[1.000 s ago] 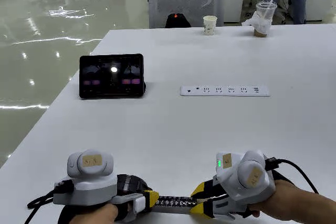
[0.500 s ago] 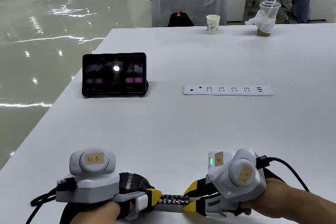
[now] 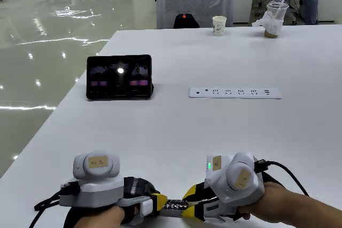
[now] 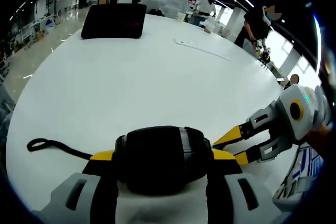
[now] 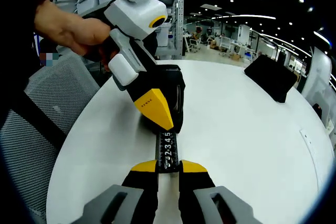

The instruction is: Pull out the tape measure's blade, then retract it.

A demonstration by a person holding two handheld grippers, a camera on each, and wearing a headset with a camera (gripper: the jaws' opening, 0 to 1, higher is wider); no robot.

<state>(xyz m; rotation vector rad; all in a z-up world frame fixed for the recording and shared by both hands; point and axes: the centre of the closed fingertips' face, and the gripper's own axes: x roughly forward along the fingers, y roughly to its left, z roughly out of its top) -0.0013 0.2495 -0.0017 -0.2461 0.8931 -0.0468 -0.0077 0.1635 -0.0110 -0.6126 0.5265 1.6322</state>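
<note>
Chunky black tape measure (image 4: 160,153) sits upright on the white table (image 3: 214,126) near its front edge, with just a short bit of blade (image 5: 168,150) sticking out, numbers 2 to 5 showing.

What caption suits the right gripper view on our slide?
Right claw pinches the blade while the left claw clamps the black tape measure.

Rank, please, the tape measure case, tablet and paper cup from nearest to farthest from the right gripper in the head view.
1. Tape measure case, just left of the right gripper, which pinches its blade.
2. Tablet, mid-table, left.
3. Paper cup, far edge.
</note>
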